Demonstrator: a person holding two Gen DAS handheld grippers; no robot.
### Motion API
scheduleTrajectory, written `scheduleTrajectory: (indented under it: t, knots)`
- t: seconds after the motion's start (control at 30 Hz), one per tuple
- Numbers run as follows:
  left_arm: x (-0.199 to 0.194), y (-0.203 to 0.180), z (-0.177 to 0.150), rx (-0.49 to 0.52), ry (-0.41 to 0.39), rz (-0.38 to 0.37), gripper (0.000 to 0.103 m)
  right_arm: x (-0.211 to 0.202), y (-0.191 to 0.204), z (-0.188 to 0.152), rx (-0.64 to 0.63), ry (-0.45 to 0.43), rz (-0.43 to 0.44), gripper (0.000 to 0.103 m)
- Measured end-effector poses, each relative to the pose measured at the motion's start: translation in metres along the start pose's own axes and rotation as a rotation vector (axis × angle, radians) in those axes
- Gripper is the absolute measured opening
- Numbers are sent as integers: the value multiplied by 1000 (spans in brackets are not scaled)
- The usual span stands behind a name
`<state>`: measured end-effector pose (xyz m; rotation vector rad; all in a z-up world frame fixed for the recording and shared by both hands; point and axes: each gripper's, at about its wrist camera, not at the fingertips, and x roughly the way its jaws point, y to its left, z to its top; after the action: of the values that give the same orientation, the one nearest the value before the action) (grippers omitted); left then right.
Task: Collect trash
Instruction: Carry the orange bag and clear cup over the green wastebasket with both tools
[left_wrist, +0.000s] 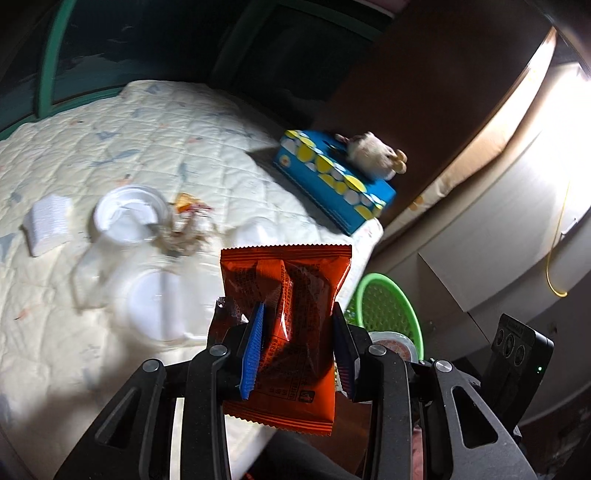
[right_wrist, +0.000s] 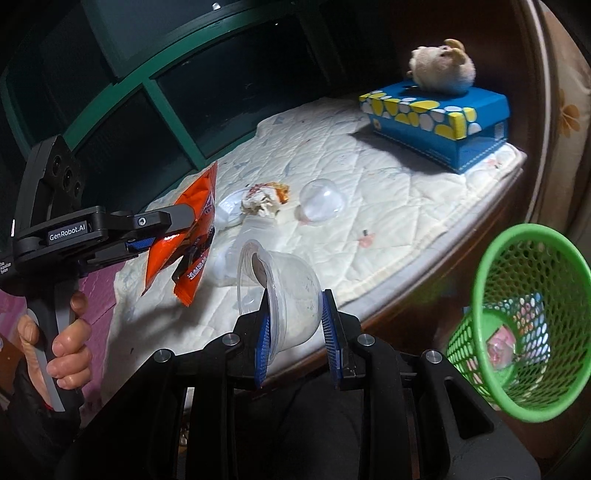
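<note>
My left gripper (left_wrist: 299, 332) is shut on an orange snack wrapper (left_wrist: 291, 291), which stands upright between the blue pads. In the right wrist view that same left gripper (right_wrist: 173, 232) hangs above the bed's near edge, a hand on its handle, with the orange wrapper (right_wrist: 192, 240) drooping from it. My right gripper (right_wrist: 297, 332) is shut on a cloudy plastic cup (right_wrist: 295, 284) lying on its side, mouth to the left. A green mesh basket (right_wrist: 524, 321) with some trash inside sits low on the right, off the bed; the green basket (left_wrist: 388, 302) also shows behind the left fingers.
On the quilted bed (right_wrist: 388, 206) lie a crumpled wrapper (right_wrist: 264, 199), a clear dome lid (right_wrist: 323, 205), clear plastic containers (left_wrist: 125, 218) and a white folded tissue (left_wrist: 46, 225). A blue tissue box (right_wrist: 439, 122) with a plush toy (right_wrist: 443, 68) sits at the far corner.
</note>
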<state>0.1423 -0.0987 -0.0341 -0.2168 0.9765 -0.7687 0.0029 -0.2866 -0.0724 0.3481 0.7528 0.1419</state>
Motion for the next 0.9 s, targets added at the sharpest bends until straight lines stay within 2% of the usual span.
scheduleTrajectory:
  t: [0.2, 0.5, 0.73, 0.8, 0.9]
  knots:
    - [39, -55, 2, 88, 63, -63, 34, -35, -51, -7, 78, -53, -91, 26]
    - [120, -139, -8, 211, 190, -137, 34, -91, -135, -22, 205, -119, -264, 26]
    - [177, -177, -20, 237, 278, -161, 35, -113, -182, -37, 291, -139, -329, 26]
    - [190, -182, -22, 233, 303, -153, 41, -115, -190, -42, 304, -137, -338, 26]
    - [204, -186, -25, 228, 317, -157, 45, -115, -200, -48, 330, -134, -341, 26]
